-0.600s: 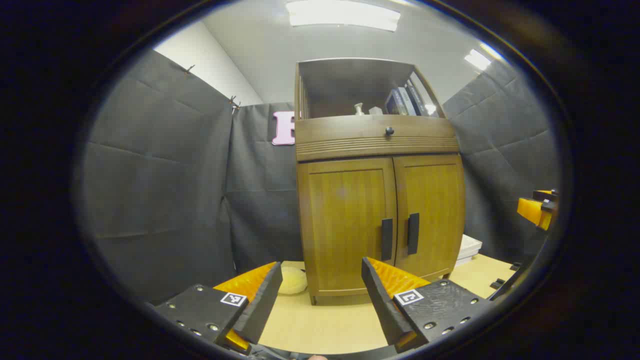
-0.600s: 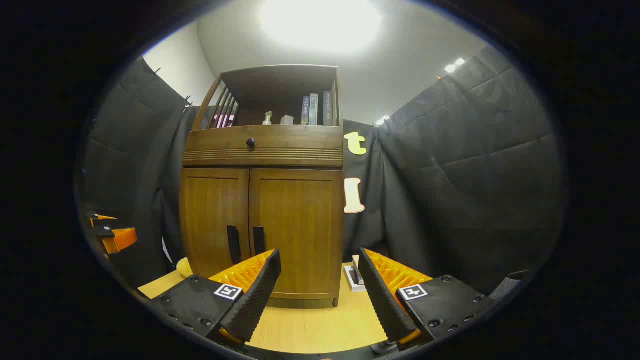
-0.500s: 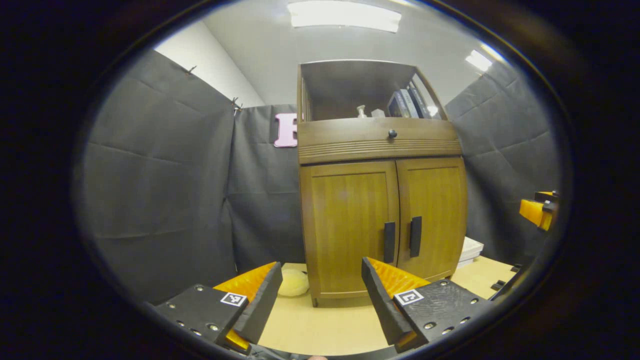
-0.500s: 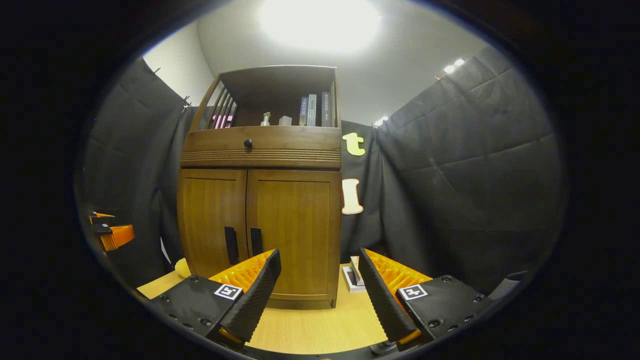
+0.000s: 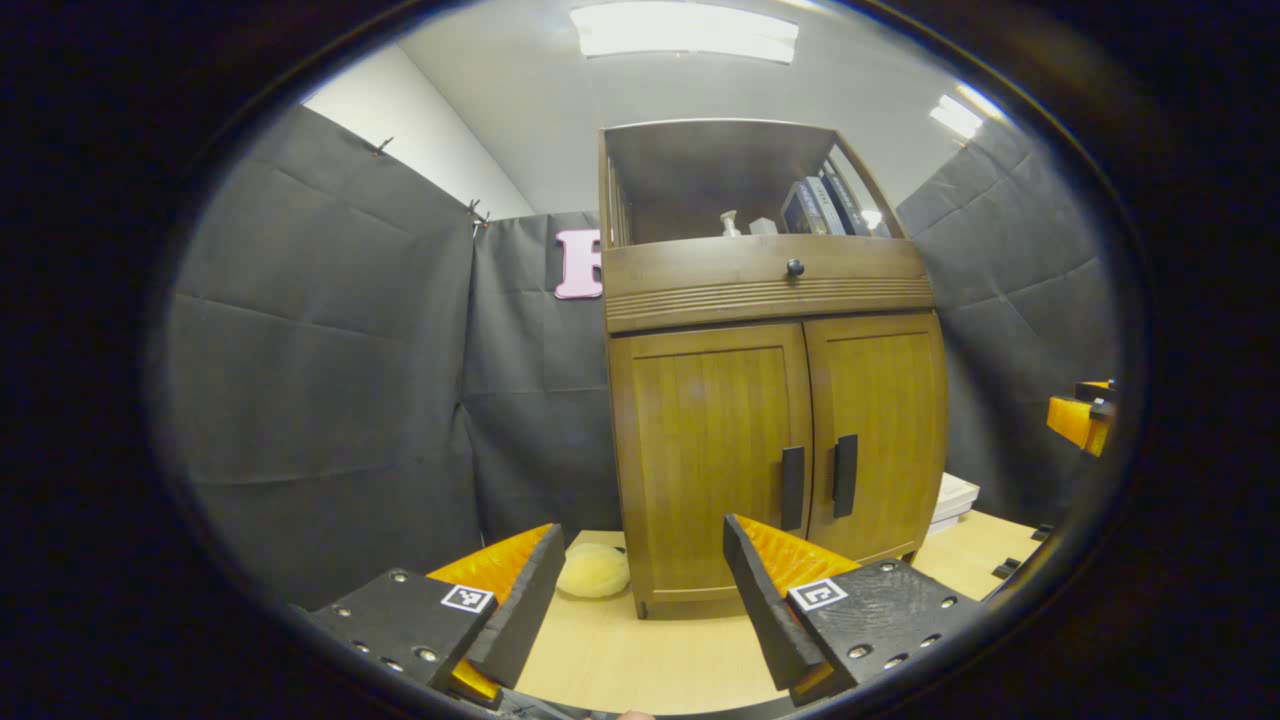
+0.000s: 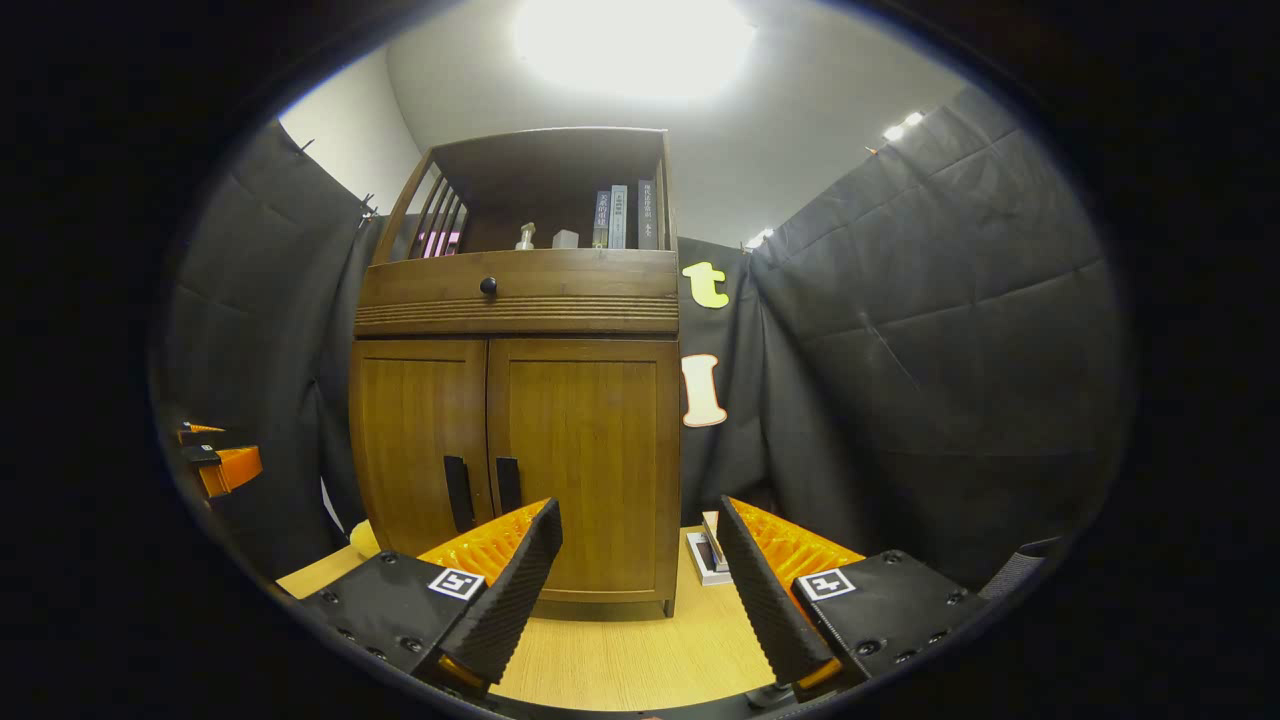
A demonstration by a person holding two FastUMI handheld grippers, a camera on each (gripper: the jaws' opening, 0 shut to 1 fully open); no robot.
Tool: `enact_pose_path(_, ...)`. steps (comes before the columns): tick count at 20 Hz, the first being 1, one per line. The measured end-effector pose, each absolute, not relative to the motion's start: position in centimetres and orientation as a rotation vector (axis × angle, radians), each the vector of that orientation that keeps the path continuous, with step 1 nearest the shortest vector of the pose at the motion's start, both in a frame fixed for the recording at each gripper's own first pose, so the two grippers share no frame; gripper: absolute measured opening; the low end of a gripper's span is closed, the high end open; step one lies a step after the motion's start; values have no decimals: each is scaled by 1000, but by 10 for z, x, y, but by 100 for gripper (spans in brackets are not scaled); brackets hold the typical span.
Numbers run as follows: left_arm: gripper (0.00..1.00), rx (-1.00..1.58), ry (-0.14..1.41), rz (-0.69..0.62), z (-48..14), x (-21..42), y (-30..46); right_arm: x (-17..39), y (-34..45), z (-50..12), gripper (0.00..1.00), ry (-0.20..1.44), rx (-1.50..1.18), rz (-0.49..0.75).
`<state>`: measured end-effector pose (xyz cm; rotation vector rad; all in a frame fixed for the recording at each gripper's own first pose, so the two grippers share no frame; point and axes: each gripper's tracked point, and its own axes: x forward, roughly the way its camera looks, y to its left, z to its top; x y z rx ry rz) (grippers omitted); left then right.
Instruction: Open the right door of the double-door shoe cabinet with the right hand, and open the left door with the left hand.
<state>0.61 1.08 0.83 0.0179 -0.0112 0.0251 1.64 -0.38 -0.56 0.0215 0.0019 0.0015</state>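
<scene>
Nearest to you, your left gripper [image 5: 635, 590] has its two fingers spread apart with nothing between them, and it hangs over the light wooden floor [image 5: 640, 660]. Your right gripper [image 6: 640, 585] is the same: fingers wide apart, holding nothing, above the same floor.

A little farther, in the left gripper view, a pale yellow soft thing [image 5: 592, 570] lies on the floor just beside the cabinet's left front corner. In the right gripper view a small white box [image 6: 708, 553] lies on the floor near the cabinet's right side.

Ahead of both grippers stands the shoe cabinet [image 5: 770, 400], apart from them. Both doors are closed. The left door [image 5: 712, 460] and the right door [image 6: 585, 460] meet in the middle, and there you see two dark upright handles, the left handle [image 5: 792, 488] and the right handle [image 6: 507, 484], close side by side. For your left gripper the handles are ahead and to the right of the fingers; for your right gripper they are ahead and to the left.

Above the doors there is a drawer with a round knob [image 6: 488, 286], and higher an open shelf with some books [image 6: 620, 216]
</scene>
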Motion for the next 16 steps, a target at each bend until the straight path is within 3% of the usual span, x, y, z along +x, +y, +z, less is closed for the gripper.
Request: enact_pose_path(16, 92, 54, -26, 130, 16, -2, 21, 90, 58, -6, 98, -11, 58, 144)
